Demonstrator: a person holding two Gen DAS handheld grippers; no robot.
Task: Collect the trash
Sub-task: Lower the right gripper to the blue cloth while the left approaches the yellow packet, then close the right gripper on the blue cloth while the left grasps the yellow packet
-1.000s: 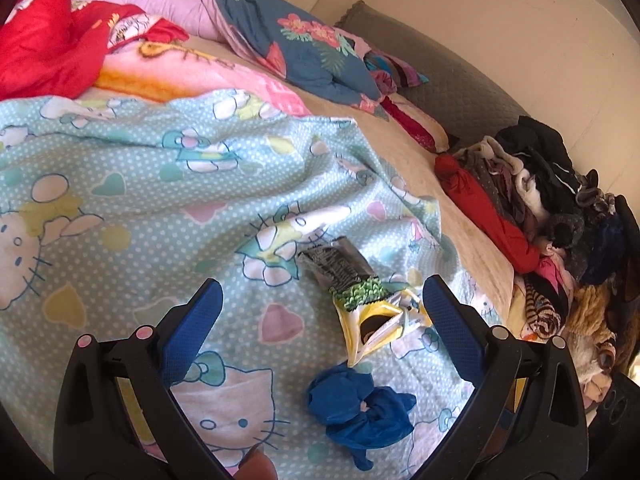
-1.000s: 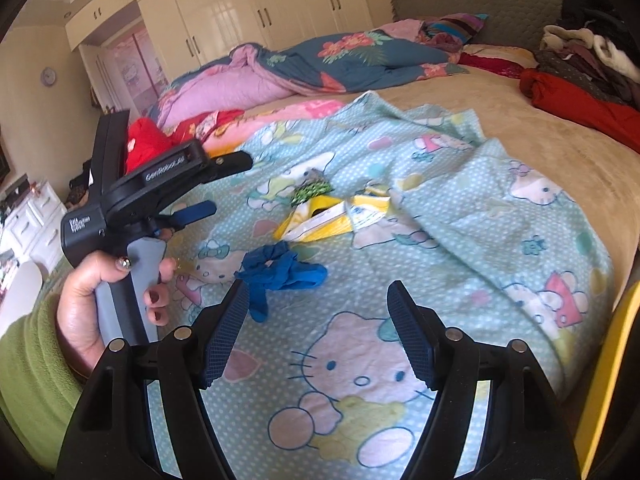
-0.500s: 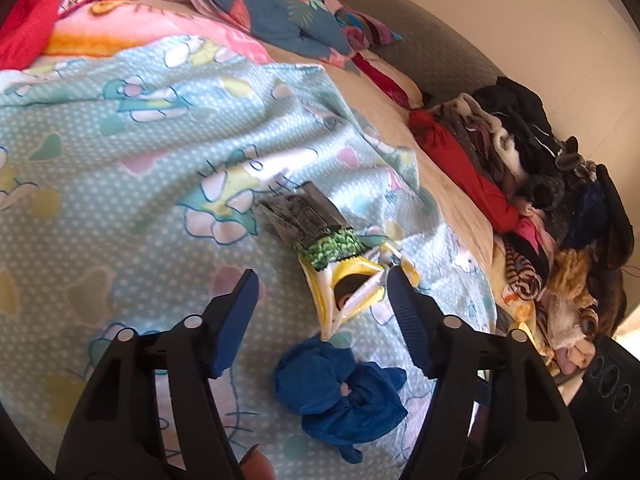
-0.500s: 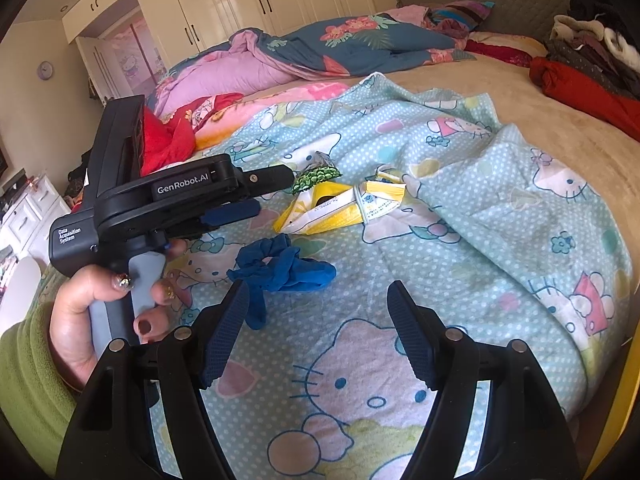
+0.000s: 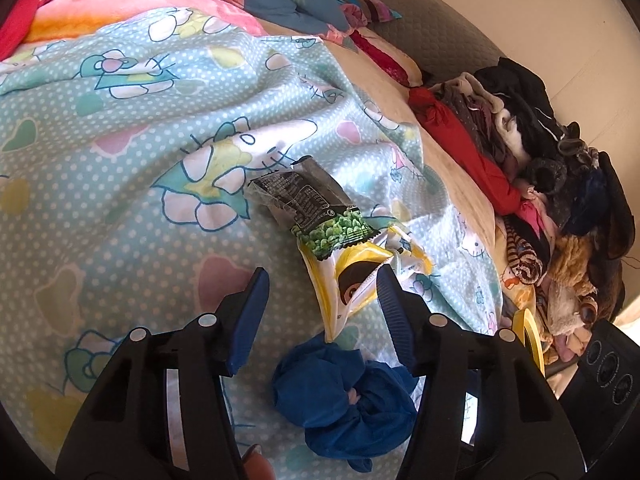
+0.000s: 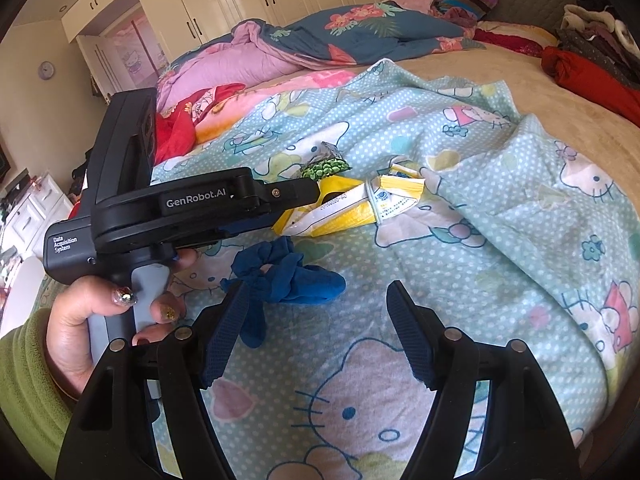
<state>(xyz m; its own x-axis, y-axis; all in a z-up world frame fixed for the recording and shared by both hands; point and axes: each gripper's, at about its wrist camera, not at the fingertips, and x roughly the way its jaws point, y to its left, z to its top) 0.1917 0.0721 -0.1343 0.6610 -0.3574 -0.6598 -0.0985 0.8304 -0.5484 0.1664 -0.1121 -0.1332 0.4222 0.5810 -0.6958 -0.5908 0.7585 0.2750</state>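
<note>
- Trash lies on a pale blue, white-dotted cartoon-cat blanket (image 5: 120,152) spread over the bed: a crumpled yellow and white plastic wrapper (image 5: 348,280) and, overlapping its far end, a silver foil snack packet with a green pea print (image 5: 316,212).
- Left gripper (image 5: 322,284), black with blue ribbed pads, points down at the yellow wrapper; its jaws have just been closing and now stand half spread, with the near end of the wrapper between them.
- One blue pad (image 5: 390,300) overlaps the wrapper's edge in the left wrist view; whether it touches cannot be told, and the other pad stands clear of the wrapper.
- A crumpled dark blue fabric scrunchie (image 5: 344,396) lies on the blanket just nearer than the wrapper, below the left gripper's jaws.
- Right gripper (image 6: 316,332) hovers over the blanket with its jaws spread and nothing between them; the scrunchie sits just beside its left pad.
- In the right wrist view a hand (image 6: 92,320) in a green sleeve (image 6: 20,384) grips the left tool's grey handle.
- A heap of mixed clothes (image 5: 560,184) lies along the far edge of the bed, well apart from the trash.
</note>
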